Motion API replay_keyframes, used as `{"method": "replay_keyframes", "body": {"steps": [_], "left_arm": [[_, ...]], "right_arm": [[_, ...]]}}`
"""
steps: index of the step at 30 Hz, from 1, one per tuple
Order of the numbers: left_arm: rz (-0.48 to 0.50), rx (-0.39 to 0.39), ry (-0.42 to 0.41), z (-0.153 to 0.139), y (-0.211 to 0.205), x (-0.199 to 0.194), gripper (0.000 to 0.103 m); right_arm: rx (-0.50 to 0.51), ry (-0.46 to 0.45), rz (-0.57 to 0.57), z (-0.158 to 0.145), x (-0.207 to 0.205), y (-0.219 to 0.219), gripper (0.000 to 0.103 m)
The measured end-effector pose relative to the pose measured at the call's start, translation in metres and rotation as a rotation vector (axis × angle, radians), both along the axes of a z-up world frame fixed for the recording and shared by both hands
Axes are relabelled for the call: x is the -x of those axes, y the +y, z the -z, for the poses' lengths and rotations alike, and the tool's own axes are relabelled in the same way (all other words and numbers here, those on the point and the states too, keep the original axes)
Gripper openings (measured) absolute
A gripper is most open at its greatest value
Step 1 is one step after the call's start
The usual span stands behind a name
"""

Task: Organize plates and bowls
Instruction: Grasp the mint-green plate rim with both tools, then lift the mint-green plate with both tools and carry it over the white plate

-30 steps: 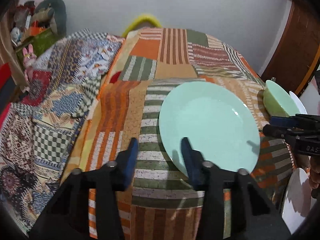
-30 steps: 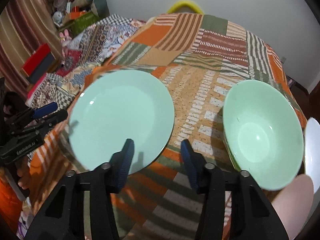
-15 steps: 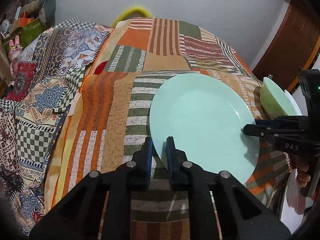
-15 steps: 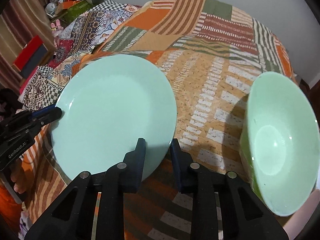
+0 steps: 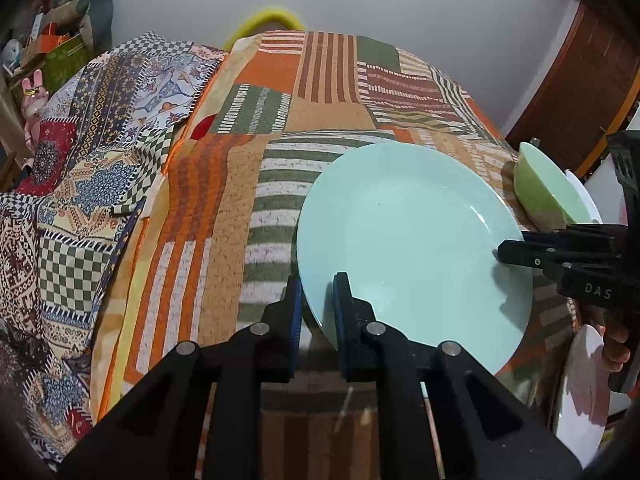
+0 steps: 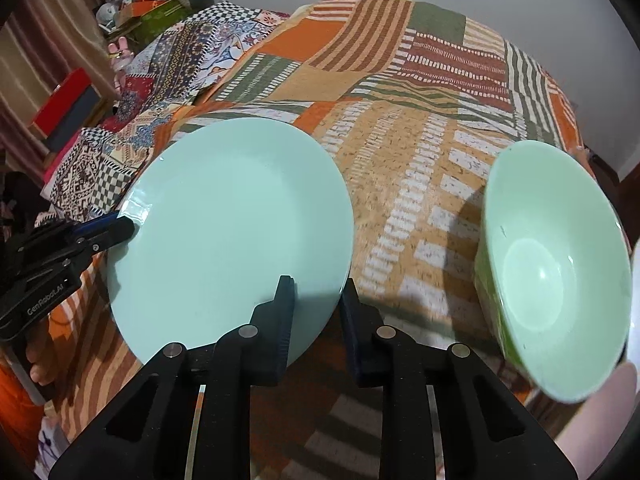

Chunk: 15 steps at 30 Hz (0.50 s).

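A pale green plate point(image 5: 408, 240) is held over the patchwork-covered bed; it also shows in the right wrist view point(image 6: 232, 232). My left gripper point(image 5: 317, 304) is shut on the plate's near left rim. My right gripper point(image 6: 316, 304) is shut on the opposite rim; it shows at the right of the left wrist view point(image 5: 516, 250). A green bowl point(image 6: 556, 264) sits tilted at the right of the bed; it also shows in the left wrist view point(image 5: 548, 192).
White plates point(image 5: 580, 392) lie at the bed's right edge, and one point(image 5: 580, 188) is behind the bowl. A second patterned blanket point(image 5: 80, 184) covers the left side. A brown door point(image 5: 580, 92) stands at the right, and toys and boxes point(image 6: 144, 4) at the far left.
Both grippers closed from open onto opposite rims of the green plate. The plate has lifted slightly off the bed.
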<state>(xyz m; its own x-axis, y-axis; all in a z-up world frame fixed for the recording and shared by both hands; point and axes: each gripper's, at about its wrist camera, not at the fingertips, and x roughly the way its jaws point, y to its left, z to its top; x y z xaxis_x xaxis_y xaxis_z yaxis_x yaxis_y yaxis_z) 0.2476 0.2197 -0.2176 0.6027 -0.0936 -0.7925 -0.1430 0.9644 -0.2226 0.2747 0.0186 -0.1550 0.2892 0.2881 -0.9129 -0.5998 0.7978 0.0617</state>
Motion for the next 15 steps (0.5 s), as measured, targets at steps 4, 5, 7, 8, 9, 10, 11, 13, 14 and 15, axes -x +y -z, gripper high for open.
{"method": "replay_keyframes", "body": {"steps": [4,5,7,8,9,10,11,13,14,15], "left_arm": [[-0.019,0.018,-0.023,-0.010,-0.003,0.017,0.014],[-0.023,0.020,-0.029,-0.013,-0.004,0.022,0.014],[-0.026,0.027,-0.039,-0.019,-0.006,0.033,0.014],[-0.024,0.035,-0.046,-0.023,-0.008,0.039,0.014],[-0.024,0.042,-0.053,-0.027,-0.008,0.044,0.014],[-0.023,0.045,-0.064,-0.031,-0.009,0.050,0.014],[-0.022,0.043,-0.075,-0.036,-0.011,0.057,0.014],[-0.024,0.042,-0.089,-0.044,-0.013,0.067,0.014],[-0.026,0.043,-0.099,-0.050,-0.014,0.074,0.014],[-0.027,0.043,-0.107,-0.054,-0.014,0.079,0.014]], "right_arm": [[-0.020,-0.026,-0.006,-0.010,0.015,-0.006,0.021],[-0.029,-0.025,-0.001,-0.012,0.019,-0.007,0.021],[-0.049,-0.021,0.007,-0.016,0.027,-0.011,0.020],[-0.057,-0.024,0.009,-0.020,0.032,-0.013,0.021],[-0.065,-0.034,0.010,-0.024,0.038,-0.015,0.021],[-0.072,-0.049,0.010,-0.029,0.044,-0.017,0.021],[-0.081,-0.060,0.010,-0.033,0.049,-0.018,0.021],[-0.097,-0.068,0.010,-0.041,0.058,-0.021,0.021],[-0.102,-0.073,0.008,-0.044,0.063,-0.022,0.020],[-0.106,-0.081,0.007,-0.048,0.067,-0.023,0.020]]}}
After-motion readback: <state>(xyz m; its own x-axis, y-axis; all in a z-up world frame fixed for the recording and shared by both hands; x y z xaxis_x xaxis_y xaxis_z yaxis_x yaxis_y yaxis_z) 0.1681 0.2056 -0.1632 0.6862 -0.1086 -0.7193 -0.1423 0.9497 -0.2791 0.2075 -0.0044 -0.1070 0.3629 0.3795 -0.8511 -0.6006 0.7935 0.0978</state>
